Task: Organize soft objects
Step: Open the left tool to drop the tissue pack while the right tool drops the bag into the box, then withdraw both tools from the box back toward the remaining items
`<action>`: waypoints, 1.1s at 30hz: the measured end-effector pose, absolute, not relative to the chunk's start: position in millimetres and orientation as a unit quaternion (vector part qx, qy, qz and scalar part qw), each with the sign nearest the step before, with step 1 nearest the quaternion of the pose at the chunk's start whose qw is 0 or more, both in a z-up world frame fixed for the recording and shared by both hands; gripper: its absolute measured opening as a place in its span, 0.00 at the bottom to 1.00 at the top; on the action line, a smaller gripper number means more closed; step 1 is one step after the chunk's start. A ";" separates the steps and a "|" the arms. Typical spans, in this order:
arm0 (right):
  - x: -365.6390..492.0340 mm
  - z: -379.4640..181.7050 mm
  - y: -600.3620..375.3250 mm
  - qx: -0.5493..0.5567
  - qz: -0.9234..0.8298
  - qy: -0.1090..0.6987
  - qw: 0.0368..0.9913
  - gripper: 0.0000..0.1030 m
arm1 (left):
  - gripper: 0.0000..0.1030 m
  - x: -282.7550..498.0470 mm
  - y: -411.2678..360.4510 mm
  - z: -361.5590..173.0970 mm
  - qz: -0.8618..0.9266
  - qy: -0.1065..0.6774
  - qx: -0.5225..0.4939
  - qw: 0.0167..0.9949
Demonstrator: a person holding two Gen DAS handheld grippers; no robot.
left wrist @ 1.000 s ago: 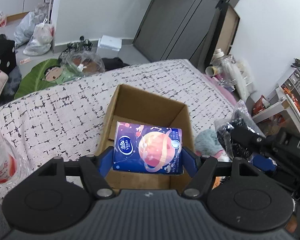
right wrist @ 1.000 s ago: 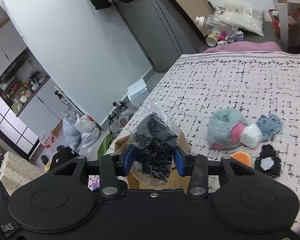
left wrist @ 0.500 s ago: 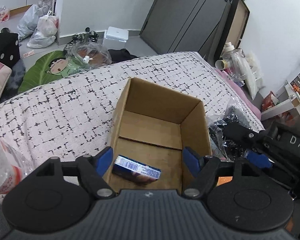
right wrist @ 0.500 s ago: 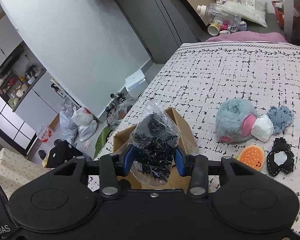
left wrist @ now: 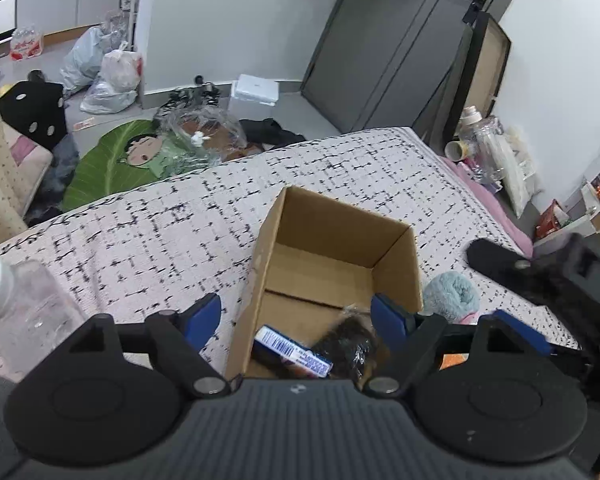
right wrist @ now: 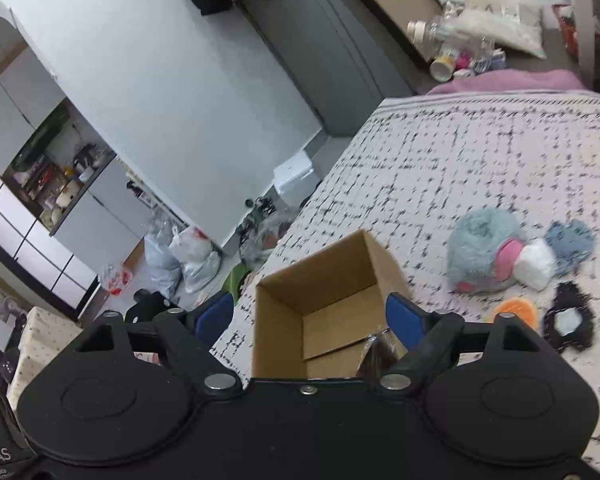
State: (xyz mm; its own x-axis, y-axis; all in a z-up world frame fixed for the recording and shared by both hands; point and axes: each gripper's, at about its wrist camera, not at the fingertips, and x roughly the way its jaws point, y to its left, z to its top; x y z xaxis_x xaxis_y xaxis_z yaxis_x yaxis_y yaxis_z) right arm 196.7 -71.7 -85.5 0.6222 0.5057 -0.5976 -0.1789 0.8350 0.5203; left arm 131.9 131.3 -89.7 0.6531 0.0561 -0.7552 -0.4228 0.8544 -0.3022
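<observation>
- Both grippers now empty vs 1 s ago: blue tissue pack (left wrist: 294, 351) and clear bag of black stuff (left wrist: 346, 344) have left the fingers and lie in the cardboard box (left wrist: 396, 268).
- Tissue pack lies flat at the box's near end, barcode side up; bag sits just beside it on the right, touching it. In right wrist view only the bag's (right wrist: 374, 354) top peeks over the gripper body.
- Box (right wrist: 278, 320) stands open-topped on the black-and-white patterned bedspread (left wrist: 140, 240); far half of box floor bare.
- Left gripper (left wrist: 296, 318) spread wide, nothing held, fingers straddling the box's near end from above.
- Right gripper (right wrist: 310, 314) likewise wide apart, holding nothing, over same box; in left wrist view its body shows at right as a blurred dark shape (left wrist: 560, 276).
- Right of box on bedspread: fluffy blue plush (right wrist: 484, 254) w/ pink and white parts, blue fabric piece (right wrist: 572, 240) beside it, orange round item (right wrist: 516, 310), black-edged piece (right wrist: 570, 322) near it.
- Clear plastic bottle (left wrist: 20, 316) at left edge of left wrist view.
</observation>
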 end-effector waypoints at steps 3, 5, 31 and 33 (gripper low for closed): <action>193.3 -79.1 -88.8 0.224 0.190 0.383 0.876 0.84 | 0.79 127.2 125.5 -83.7 0.140 0.390 -0.226 0.881; 190.2 -75.2 -99.0 0.223 0.181 0.379 0.880 0.89 | 0.79 125.2 120.3 -78.9 0.143 0.388 -0.221 0.883; 163.6 -45.1 -210.7 0.210 0.142 0.357 0.899 1.00 | 1.00 104.8 45.3 -30.6 0.112 0.335 -0.200 0.914; 162.6 -47.6 -220.1 0.214 0.134 0.360 0.898 1.00 | 1.00 105.3 38.3 -30.0 0.113 0.337 -0.193 0.914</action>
State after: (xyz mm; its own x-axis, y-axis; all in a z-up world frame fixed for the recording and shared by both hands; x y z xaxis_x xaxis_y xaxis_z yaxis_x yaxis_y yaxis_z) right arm 162.6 -220.1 -47.6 0.7040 0.3956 -0.5899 -0.0874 0.8725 0.4808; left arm 105.3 38.3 -30.0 0.7474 0.0764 -0.6599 -0.3372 0.8996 -0.2777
